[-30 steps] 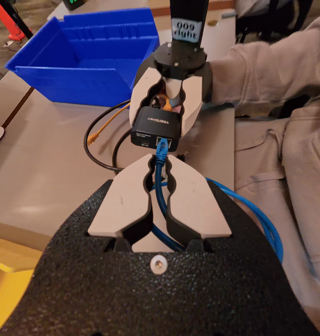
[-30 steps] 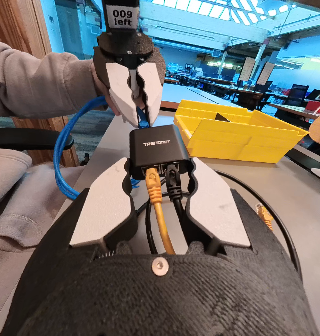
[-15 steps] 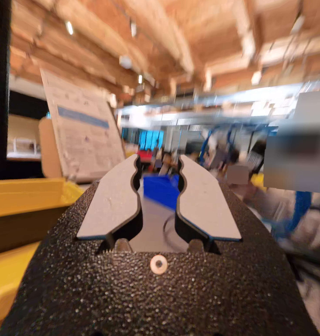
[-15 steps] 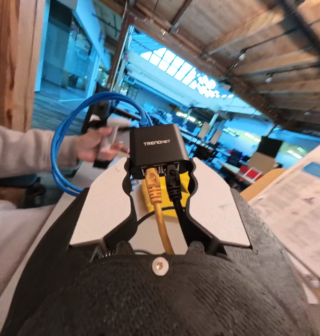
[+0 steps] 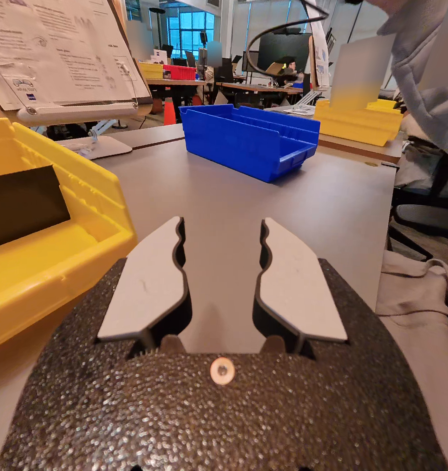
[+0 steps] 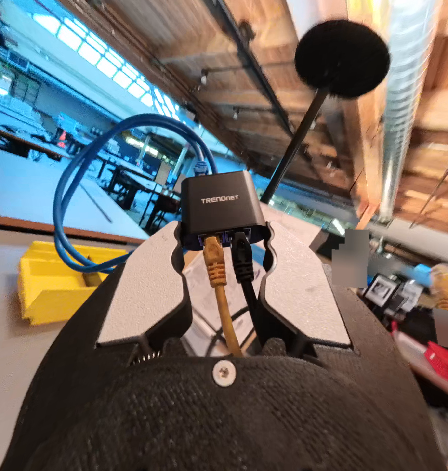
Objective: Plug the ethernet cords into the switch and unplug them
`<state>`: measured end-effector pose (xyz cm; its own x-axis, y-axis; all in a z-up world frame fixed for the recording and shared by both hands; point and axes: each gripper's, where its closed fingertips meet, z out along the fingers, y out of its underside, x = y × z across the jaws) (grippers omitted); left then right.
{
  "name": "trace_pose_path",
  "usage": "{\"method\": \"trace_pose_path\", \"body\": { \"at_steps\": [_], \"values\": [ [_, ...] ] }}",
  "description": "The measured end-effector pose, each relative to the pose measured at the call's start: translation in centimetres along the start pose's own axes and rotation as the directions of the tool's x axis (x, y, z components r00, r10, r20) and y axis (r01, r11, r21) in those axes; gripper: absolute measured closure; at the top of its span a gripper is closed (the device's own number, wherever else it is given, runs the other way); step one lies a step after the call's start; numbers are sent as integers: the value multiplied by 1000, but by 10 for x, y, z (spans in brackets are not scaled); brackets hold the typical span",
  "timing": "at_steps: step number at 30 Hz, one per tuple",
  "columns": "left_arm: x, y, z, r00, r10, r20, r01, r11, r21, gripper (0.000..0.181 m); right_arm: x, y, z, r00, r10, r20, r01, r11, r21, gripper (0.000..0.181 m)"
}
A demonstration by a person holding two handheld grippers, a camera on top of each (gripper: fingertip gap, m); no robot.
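Observation:
My right gripper (image 6: 224, 226) is shut on the small black switch (image 6: 220, 204) and holds it up in the air, tilted toward the ceiling. An orange ethernet cord (image 6: 215, 262) and a black cord (image 6: 242, 260) are plugged into its near side. A blue cord (image 6: 72, 193) is plugged into its far side and hangs in a loop to the left. My left gripper (image 5: 221, 224) is open and empty, low over the grey table (image 5: 218, 193). The switch and cords do not show in the left wrist view, apart from a black cable loop (image 5: 268, 30) at the top.
A blue bin (image 5: 246, 140) stands on the table ahead of the left gripper. A yellow bin (image 5: 52, 229) sits close at its left, also seen in the right wrist view (image 6: 52, 280). A document stand (image 5: 65, 63) is behind it. A person's sleeve (image 5: 427, 76) is at the right.
The left gripper has let go of the blue cord, opened and swung away over the table. The right gripper has lifted the switch with all three cords plugged in and tilted it upward.

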<state>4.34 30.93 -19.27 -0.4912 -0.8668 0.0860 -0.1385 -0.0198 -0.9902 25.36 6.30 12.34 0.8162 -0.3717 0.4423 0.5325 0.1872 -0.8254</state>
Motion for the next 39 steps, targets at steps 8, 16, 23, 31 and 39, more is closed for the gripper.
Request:
{"method": "trace_pose_path", "body": {
  "at_steps": [8, 16, 23, 31, 39],
  "values": [
    [2, 4, 3, 1000, 22, 1, -22, 999, -33, 125, 11, 145, -12, 976, 123, -179, -167, 951, -260, 120],
    [5, 9, 5, 999, 41, -6, -41, 997, -67, 125, 17, 260, -62, 840, -39, -541, -325, 762, -560, 120],
    [4, 8, 4, 1000, 26, -9, -27, 998, -57, 126, 32, 280, -127, 655, -223, -722, -405, 704, -584, 120],
    [3, 6, 3, 1000, 24, -8, -24, 999, -44, 128, 63, 222, -157, 533, -440, -722, -252, 733, -632, 120],
    [4, 12, 7, 1000, 18, -19, -20, 996, -91, 128, -4, 256, -88, 821, -544, 173, 283, 124, -951, 120]
  ]
}}
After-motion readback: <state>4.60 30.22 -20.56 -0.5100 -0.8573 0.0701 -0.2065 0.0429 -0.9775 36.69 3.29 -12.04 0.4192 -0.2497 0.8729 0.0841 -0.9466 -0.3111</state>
